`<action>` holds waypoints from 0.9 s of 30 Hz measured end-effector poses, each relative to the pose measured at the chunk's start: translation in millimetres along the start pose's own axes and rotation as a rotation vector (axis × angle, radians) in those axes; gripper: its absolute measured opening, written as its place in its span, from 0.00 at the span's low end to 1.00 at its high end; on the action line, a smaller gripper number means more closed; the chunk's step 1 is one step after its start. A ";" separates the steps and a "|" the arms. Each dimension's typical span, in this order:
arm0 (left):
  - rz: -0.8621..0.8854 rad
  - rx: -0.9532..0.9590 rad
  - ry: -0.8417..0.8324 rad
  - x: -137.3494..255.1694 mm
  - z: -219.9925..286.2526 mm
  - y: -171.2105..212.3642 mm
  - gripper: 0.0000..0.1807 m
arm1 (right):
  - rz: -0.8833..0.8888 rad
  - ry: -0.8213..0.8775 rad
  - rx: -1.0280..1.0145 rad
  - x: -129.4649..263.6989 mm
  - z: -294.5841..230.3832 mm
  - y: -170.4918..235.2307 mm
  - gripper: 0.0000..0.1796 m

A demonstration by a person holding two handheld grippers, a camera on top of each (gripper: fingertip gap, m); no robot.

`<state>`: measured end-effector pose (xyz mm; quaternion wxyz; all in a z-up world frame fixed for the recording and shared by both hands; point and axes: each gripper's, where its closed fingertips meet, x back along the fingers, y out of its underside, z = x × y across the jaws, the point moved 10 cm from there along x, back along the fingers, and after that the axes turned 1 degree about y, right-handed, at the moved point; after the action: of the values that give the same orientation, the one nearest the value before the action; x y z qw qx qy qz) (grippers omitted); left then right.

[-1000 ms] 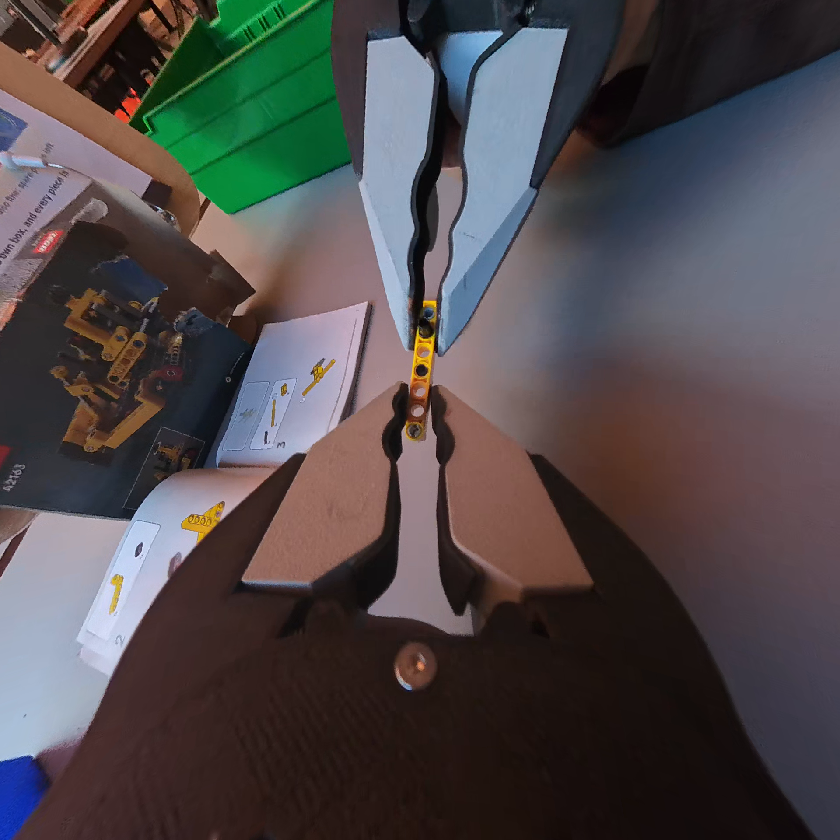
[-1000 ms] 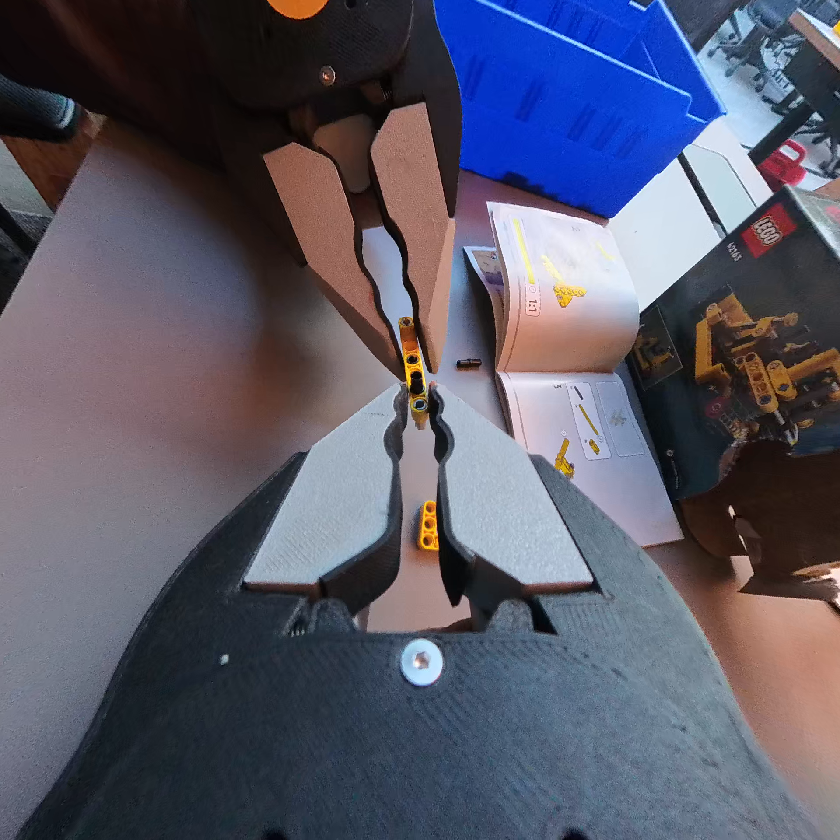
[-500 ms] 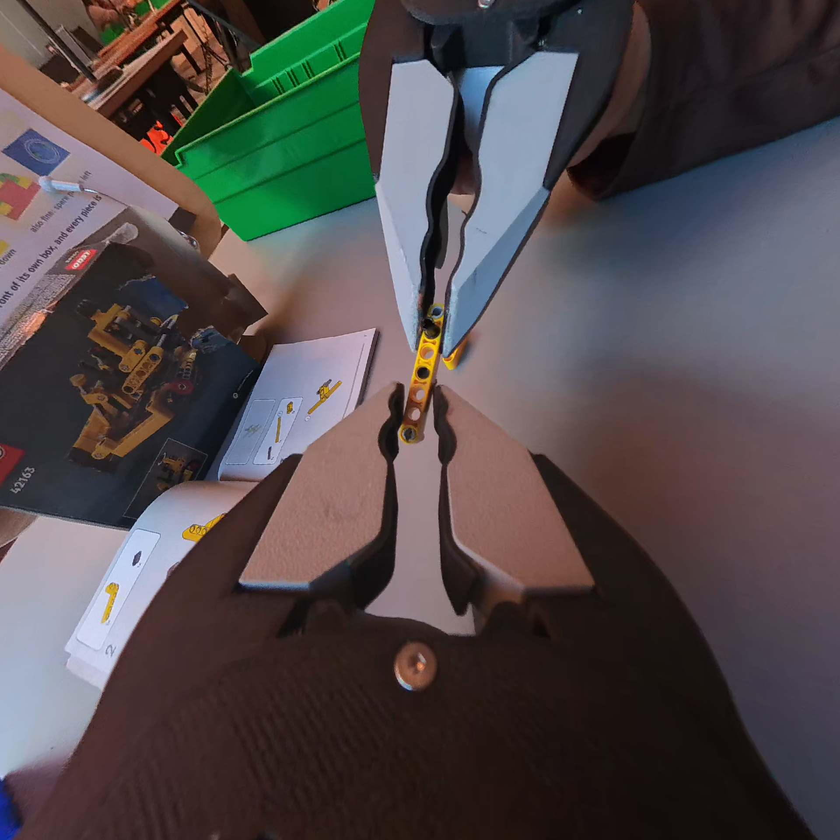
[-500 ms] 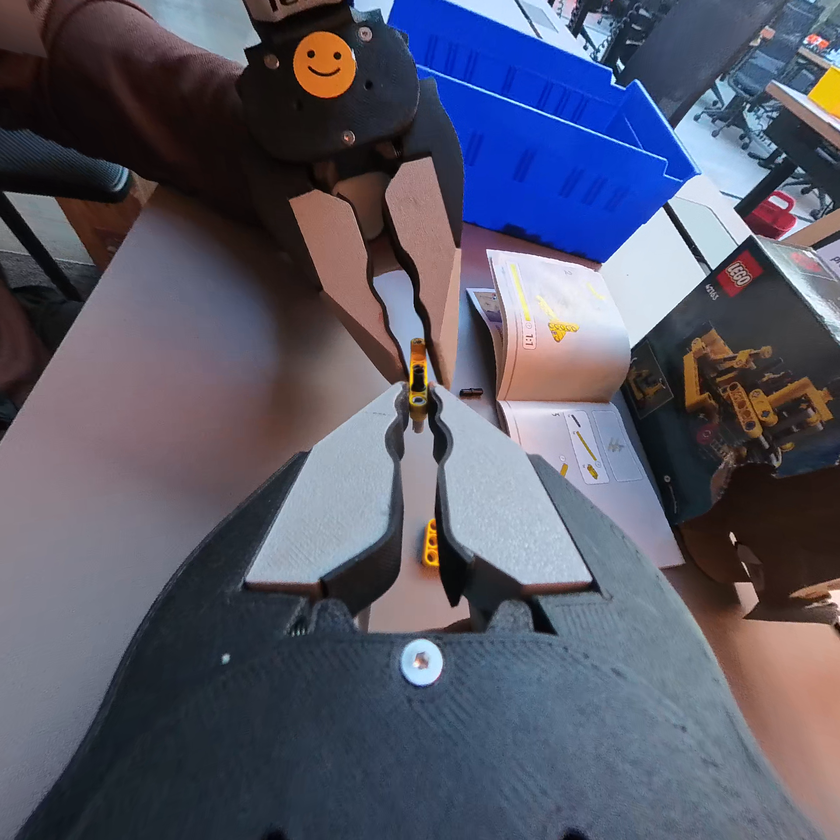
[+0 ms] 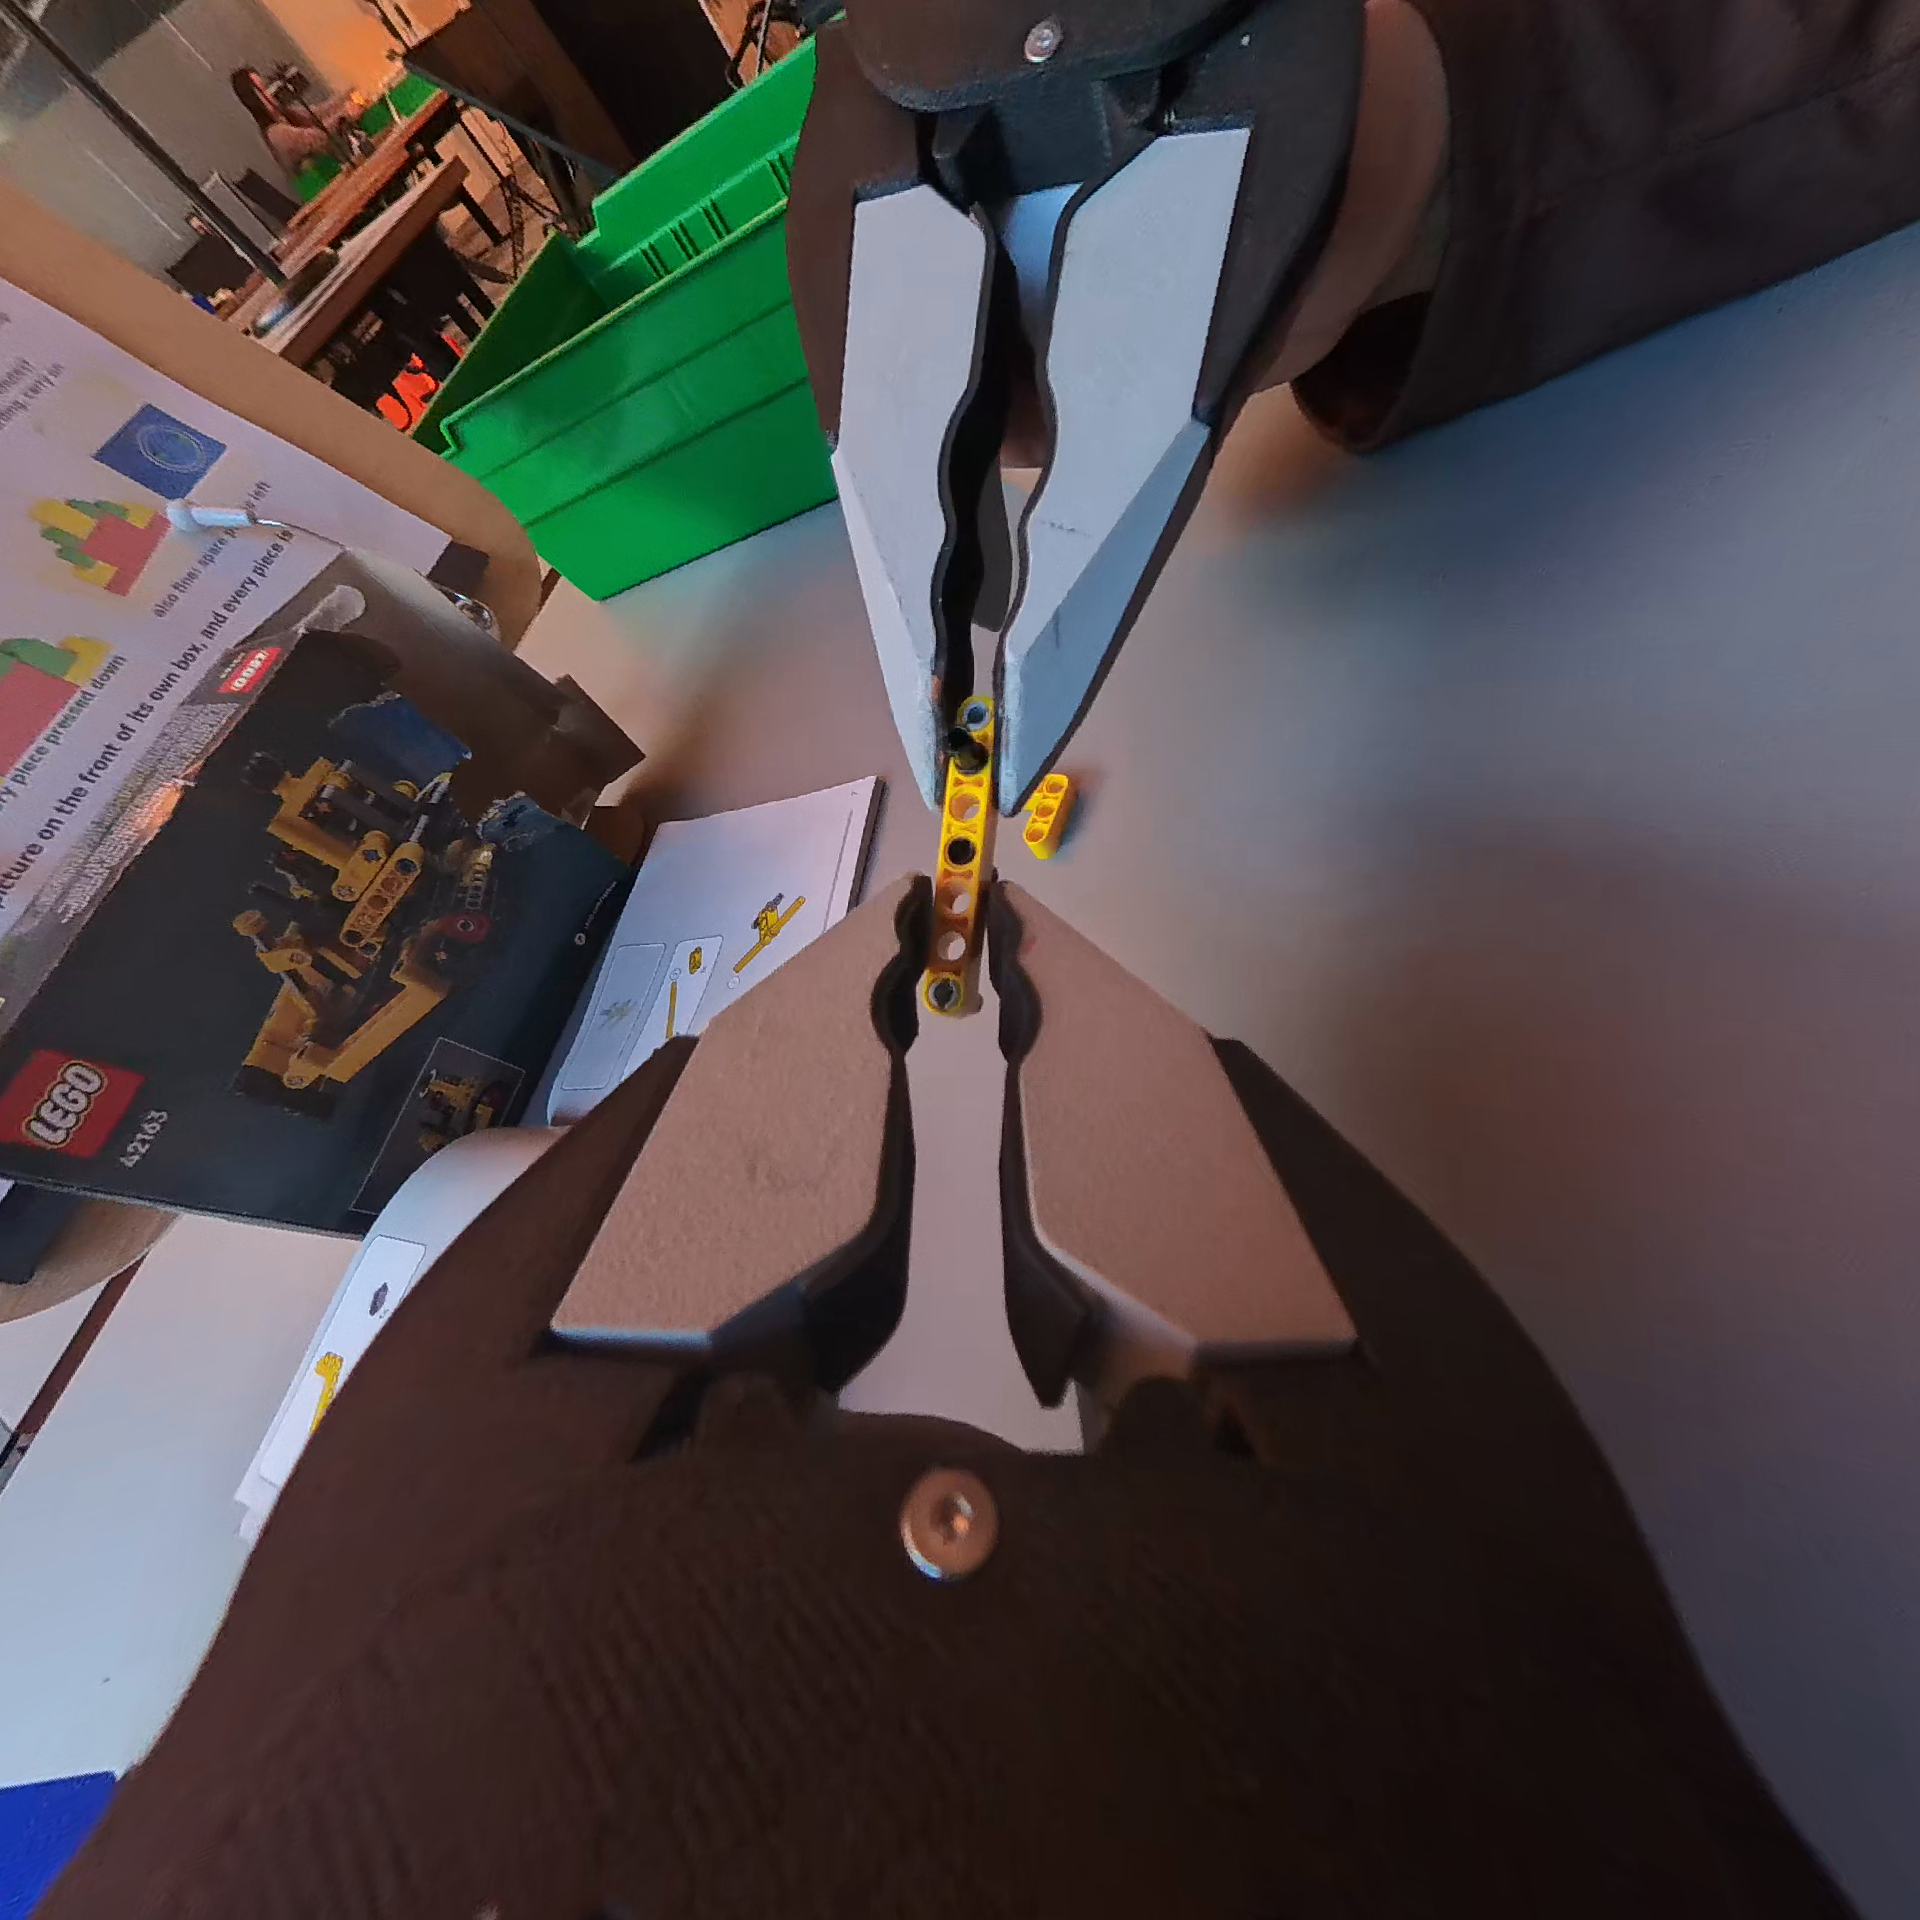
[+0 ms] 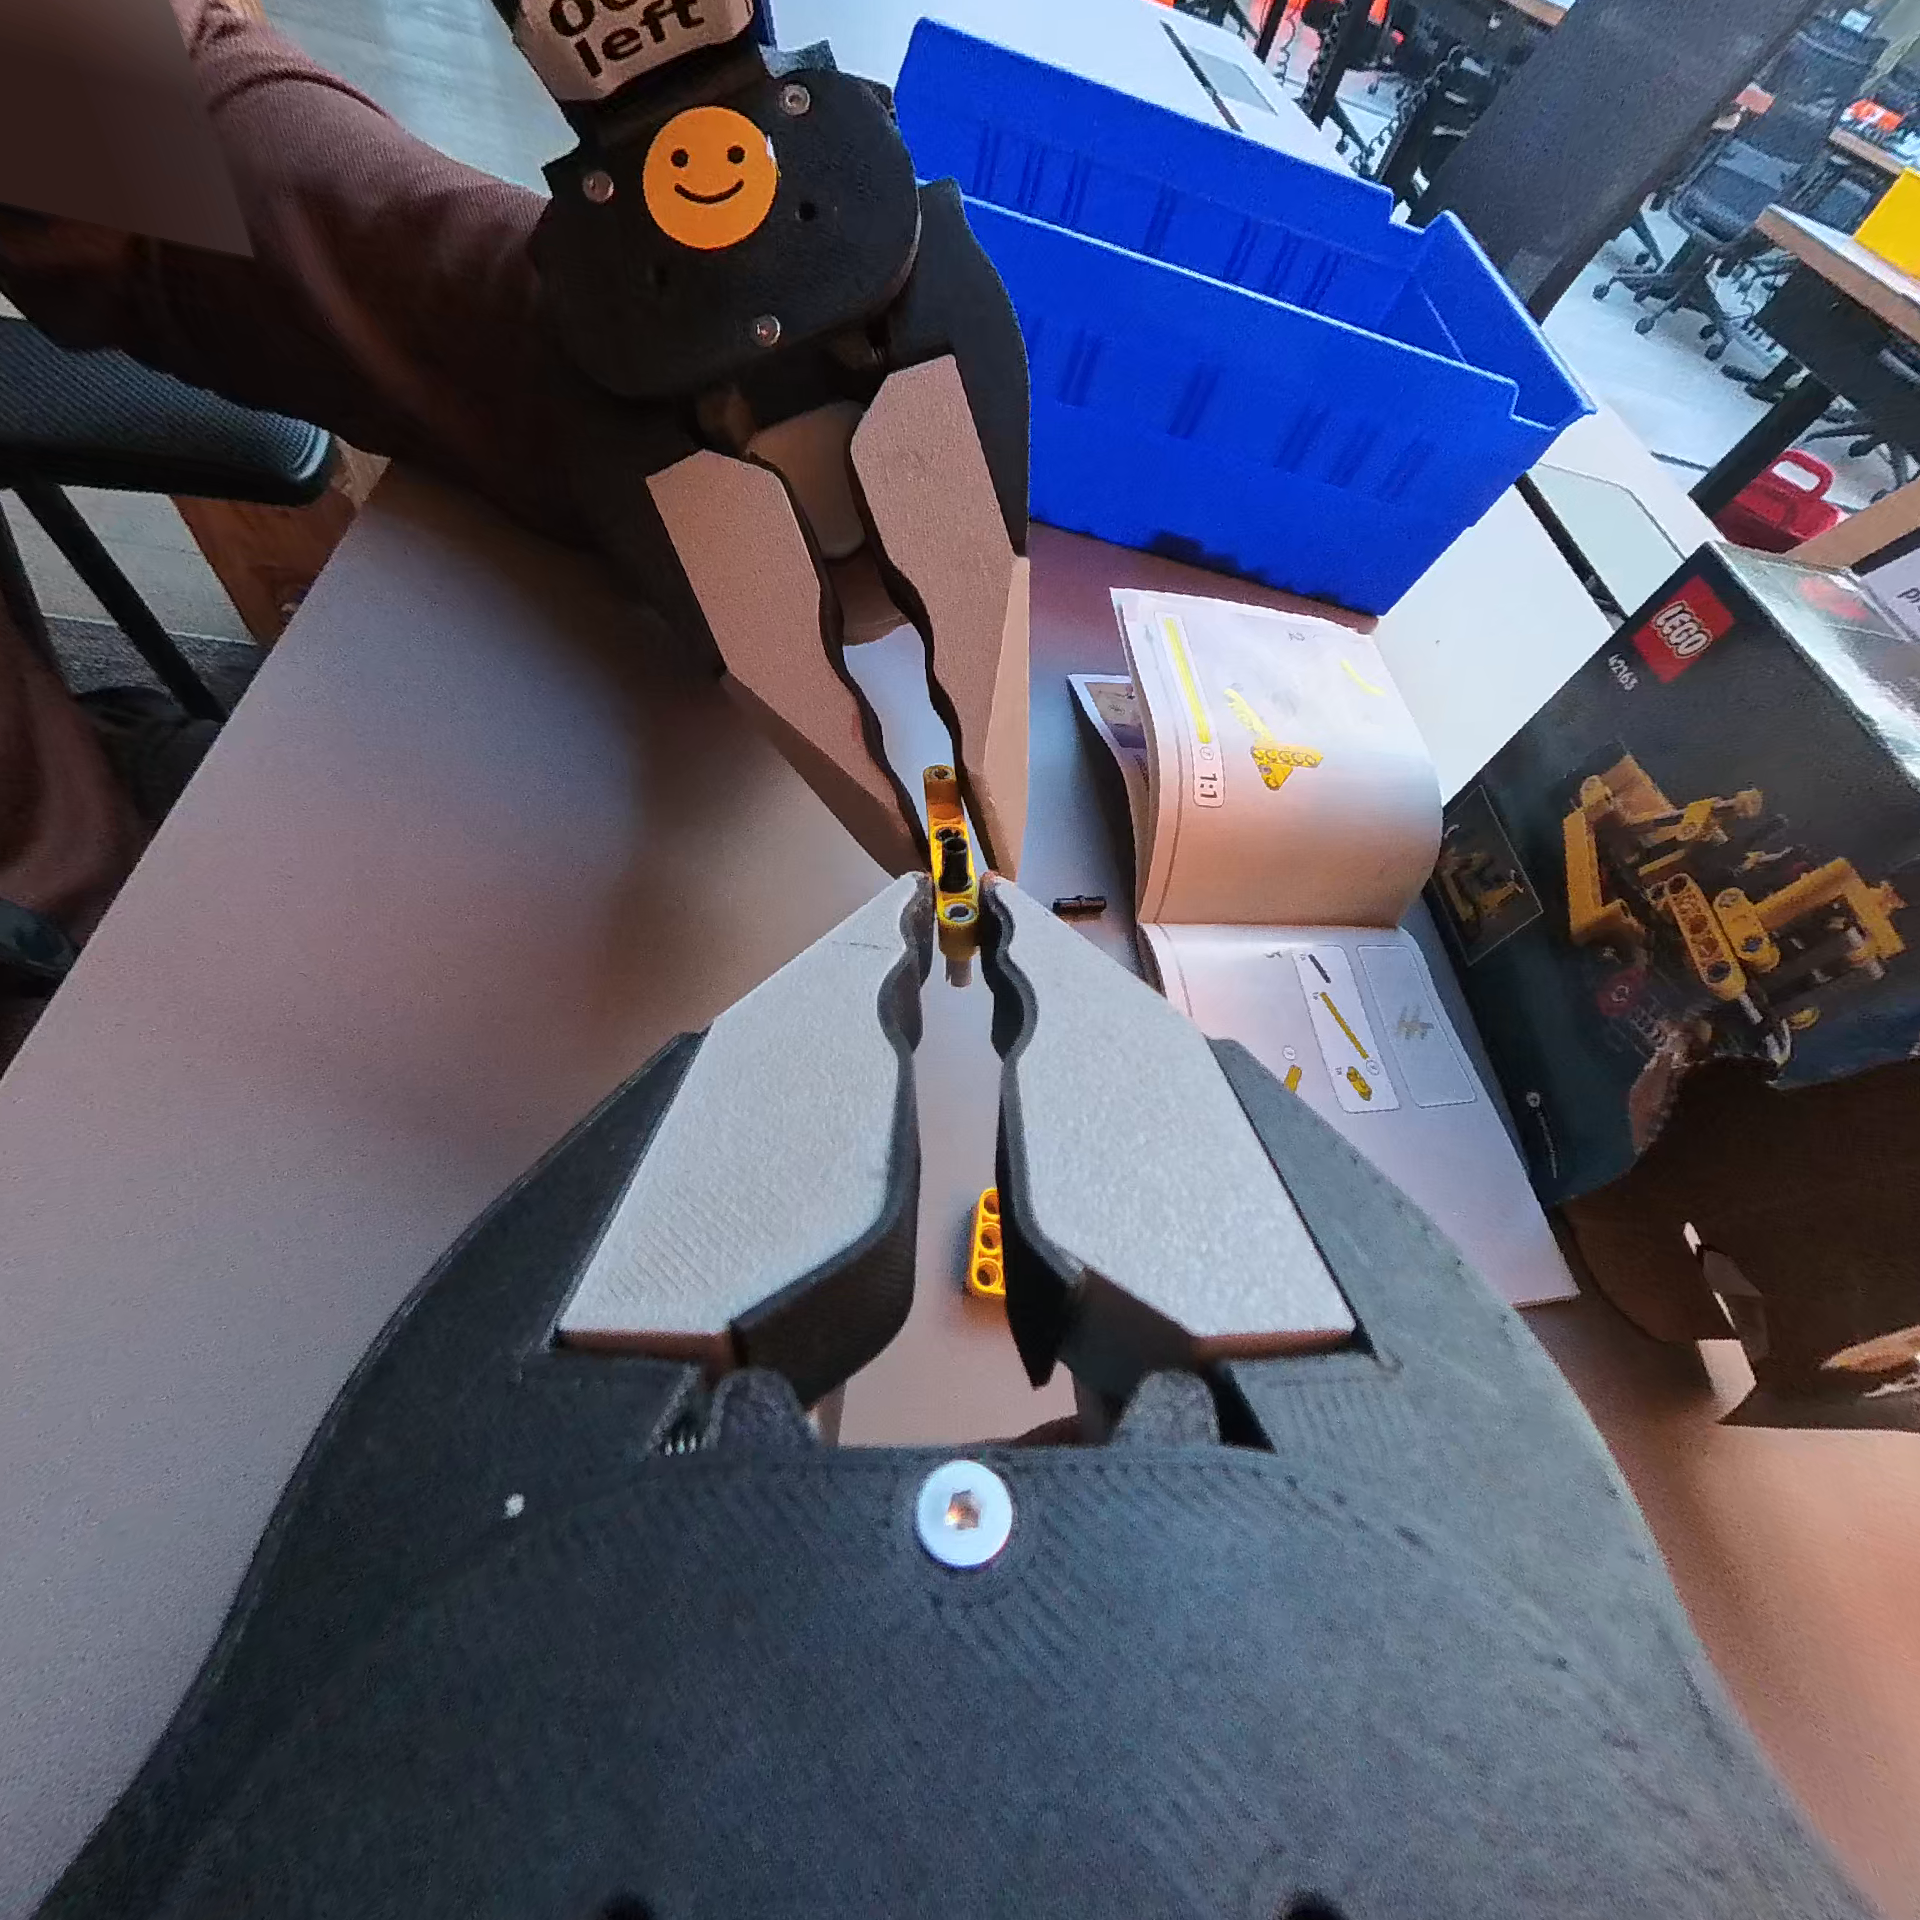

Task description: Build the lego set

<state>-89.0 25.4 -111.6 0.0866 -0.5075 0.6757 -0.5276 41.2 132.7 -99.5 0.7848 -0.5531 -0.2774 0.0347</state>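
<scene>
The left gripper [image 5: 954, 940] is a dark, ridged 3D-printed plastic body with a silver hex screw [image 5: 949, 1527] at its centre and two flat tan-grey fingers [image 5: 769, 1132] with wavy black inner edges. The right gripper [image 6: 954, 914] matches it, with grey fingers [image 6: 769, 1143]. An orange smiley sticker [image 6: 710, 178] and a white label mark the left one's front. Dark maroon sleeves [image 6: 343, 270] cover the person's arms.

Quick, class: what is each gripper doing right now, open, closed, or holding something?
Left gripper: closed on one end of the yellow beam.
Right gripper: closed on the beam's other end.
</scene>
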 end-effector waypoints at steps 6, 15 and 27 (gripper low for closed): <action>0.003 -0.003 -0.022 -1.7 -0.1 0.4 0.05 | 0.000 0.001 -0.013 0.4 1.7 1.7 0.03; 0.053 0.133 0.061 -2.2 -4.4 3.9 0.04 | 0.032 -0.010 0.007 1.8 -0.5 -0.2 0.03; 0.101 0.116 -0.035 1.3 -7.1 -1.8 0.09 | 0.155 -0.030 -0.034 12.7 3.7 -5.3 0.03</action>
<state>-93.2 29.0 -106.6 0.1540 -0.4760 0.6671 -0.5519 48.9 138.4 -88.8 0.7660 -0.5856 -0.2459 0.0991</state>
